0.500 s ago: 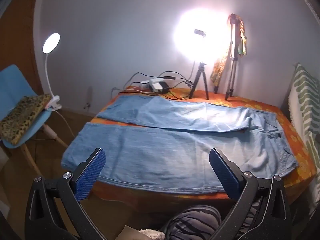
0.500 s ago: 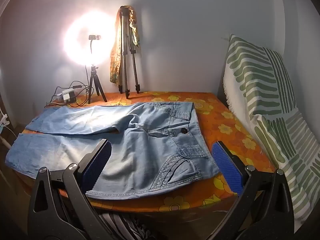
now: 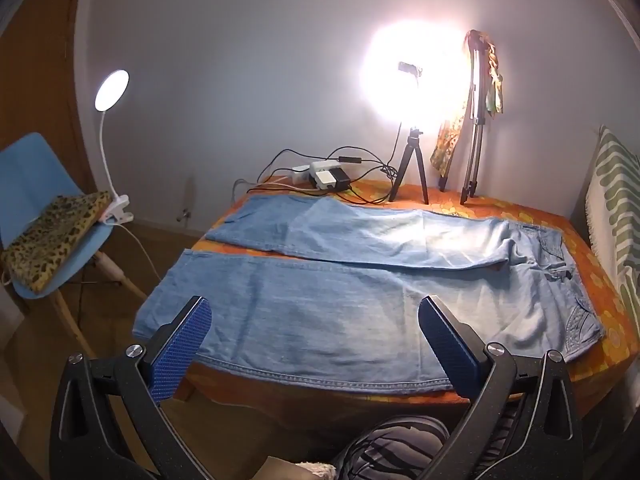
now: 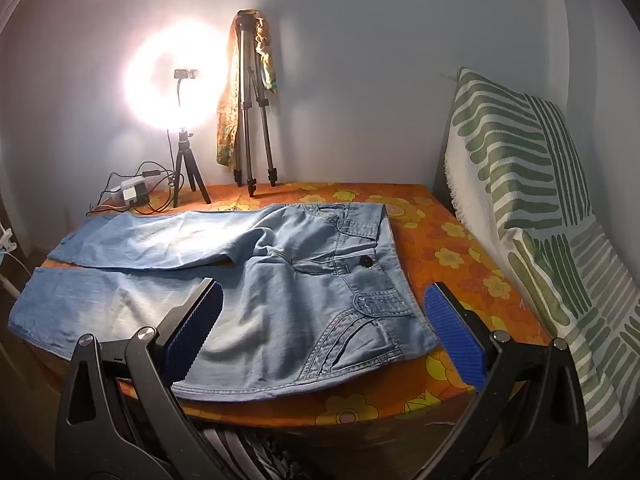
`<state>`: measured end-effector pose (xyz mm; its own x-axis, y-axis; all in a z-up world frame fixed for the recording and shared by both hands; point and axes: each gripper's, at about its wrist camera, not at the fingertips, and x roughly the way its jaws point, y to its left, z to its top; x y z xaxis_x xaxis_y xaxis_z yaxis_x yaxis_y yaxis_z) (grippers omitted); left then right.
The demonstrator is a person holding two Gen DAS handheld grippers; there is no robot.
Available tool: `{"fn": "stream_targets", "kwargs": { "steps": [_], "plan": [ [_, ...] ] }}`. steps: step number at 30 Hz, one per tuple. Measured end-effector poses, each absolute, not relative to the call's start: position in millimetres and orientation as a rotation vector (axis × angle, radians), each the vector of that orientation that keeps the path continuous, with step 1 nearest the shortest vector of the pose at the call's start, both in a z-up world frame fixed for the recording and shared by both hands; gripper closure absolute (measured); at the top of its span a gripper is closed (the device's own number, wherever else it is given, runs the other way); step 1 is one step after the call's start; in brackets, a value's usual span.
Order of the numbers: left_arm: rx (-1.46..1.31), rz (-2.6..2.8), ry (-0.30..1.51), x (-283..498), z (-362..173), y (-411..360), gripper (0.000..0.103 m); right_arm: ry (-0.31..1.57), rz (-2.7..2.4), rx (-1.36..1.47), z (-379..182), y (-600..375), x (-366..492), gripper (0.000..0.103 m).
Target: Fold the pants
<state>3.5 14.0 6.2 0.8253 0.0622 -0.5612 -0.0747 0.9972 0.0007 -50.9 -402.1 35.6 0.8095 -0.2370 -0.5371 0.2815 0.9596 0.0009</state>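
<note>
Light blue denim pants (image 3: 360, 280) lie flat and unfolded on an orange flowered tablecloth (image 3: 592, 292), legs to the left, waist to the right. The waist with its button and pockets shows in the right wrist view (image 4: 320, 280). My left gripper (image 3: 314, 344) is open and empty, above the near leg's front hem. My right gripper (image 4: 324, 328) is open and empty, above the near hip pocket. Neither touches the cloth.
A ring light on a small tripod (image 3: 412, 148), a taller tripod with a scarf (image 3: 476, 120) and a power strip with cables (image 3: 324, 176) stand at the table's back. A green striped cushion (image 4: 540, 208) lies right. A blue chair with a clip lamp (image 3: 48, 216) stands left.
Both grippers have moved slightly forward toward the pants. The pants have not moved.
</note>
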Motion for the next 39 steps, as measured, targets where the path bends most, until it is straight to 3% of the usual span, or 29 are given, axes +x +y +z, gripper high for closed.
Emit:
{"fn": "stream_targets", "kwargs": {
  "steps": [39],
  "plan": [
    [-0.006, 0.069, 0.549, 1, 18, 11, 0.0, 0.563, -0.275, 0.052, 37, -392, -49, 0.001]
  ]
}}
